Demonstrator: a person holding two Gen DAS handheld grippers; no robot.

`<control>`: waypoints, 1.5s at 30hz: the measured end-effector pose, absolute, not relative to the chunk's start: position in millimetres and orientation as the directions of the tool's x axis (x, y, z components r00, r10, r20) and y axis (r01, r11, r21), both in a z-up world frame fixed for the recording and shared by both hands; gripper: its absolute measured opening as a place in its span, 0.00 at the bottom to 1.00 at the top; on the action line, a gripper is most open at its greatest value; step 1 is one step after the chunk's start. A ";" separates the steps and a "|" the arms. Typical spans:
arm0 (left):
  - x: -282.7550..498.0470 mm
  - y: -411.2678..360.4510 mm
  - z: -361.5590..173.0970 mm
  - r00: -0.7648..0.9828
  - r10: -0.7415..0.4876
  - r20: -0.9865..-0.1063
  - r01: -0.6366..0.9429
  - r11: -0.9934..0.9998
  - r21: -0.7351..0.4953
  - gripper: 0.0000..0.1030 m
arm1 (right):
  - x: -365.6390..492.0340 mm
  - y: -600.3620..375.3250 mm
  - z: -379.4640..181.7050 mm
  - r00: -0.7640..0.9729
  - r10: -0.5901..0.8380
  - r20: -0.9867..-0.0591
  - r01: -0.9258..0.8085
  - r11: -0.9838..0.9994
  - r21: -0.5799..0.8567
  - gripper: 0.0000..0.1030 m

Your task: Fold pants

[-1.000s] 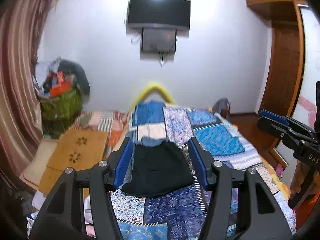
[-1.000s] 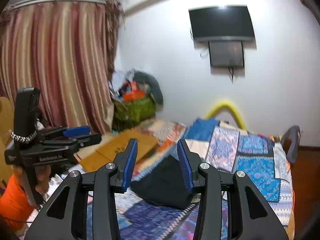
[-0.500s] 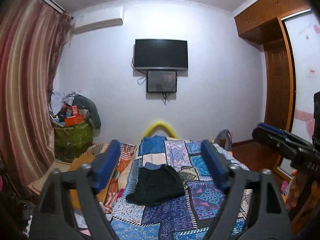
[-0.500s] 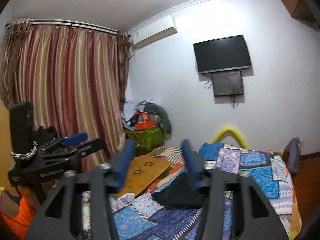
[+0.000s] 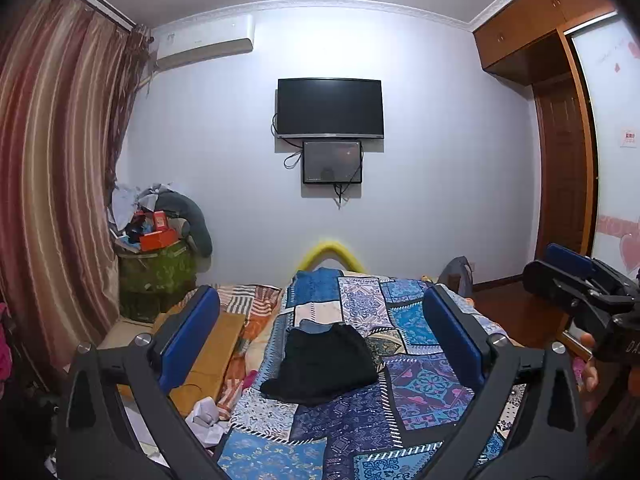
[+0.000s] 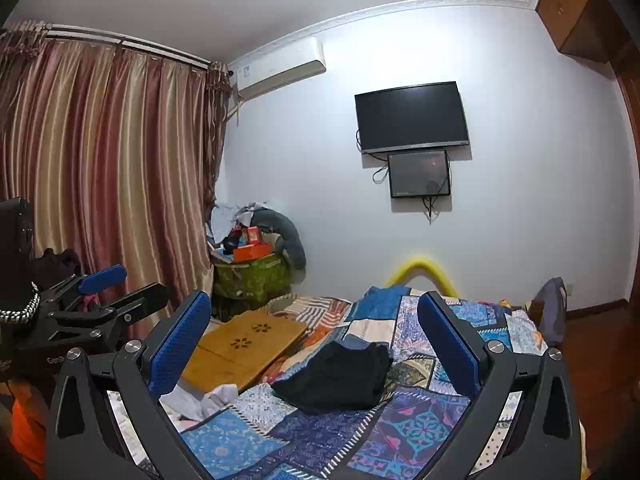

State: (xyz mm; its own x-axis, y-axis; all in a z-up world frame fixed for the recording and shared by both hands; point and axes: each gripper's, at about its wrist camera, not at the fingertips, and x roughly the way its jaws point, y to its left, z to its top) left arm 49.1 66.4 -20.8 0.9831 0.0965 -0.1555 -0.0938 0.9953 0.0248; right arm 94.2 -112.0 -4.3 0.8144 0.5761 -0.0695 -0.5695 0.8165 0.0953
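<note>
Folded black pants (image 5: 324, 364) lie on the patchwork bed (image 5: 420, 384), ahead of the left gripper (image 5: 320, 344) and right gripper (image 6: 316, 344); both have just opened wide, holding nothing.

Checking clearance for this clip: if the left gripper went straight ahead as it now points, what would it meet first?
Probably the folded black pants on the patchwork bedspread; the left gripper, jaws open and empty, frames them, though depth is unclear.

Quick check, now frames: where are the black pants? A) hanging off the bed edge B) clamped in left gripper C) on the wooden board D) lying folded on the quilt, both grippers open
D: the pants lie folded on the quilt, well ahead of the open left gripper and open right gripper.
</note>
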 end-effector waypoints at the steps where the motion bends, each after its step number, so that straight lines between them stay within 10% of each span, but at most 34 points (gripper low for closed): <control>1: 49.9 66.8 -21.3 0.983 0.097 -0.156 -0.094 0.995 0.027 1.00 | 95.1 -111.7 -4.5 0.814 0.577 -0.072 -0.570 0.816 0.095 1.00; 45: 59.3 66.8 -32.3 0.980 0.039 -0.194 -0.037 0.999 0.009 1.00 | 90.8 -115.1 -15.6 0.814 0.567 -0.128 -0.559 0.824 0.090 1.00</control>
State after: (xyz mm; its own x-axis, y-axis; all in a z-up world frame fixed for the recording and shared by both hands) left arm 59.3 66.8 -32.3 0.9803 0.0385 -0.1936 -0.0375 0.9993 0.0089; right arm 90.8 -115.1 -15.6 0.8140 0.5666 -0.1282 -0.5594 0.8240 0.0901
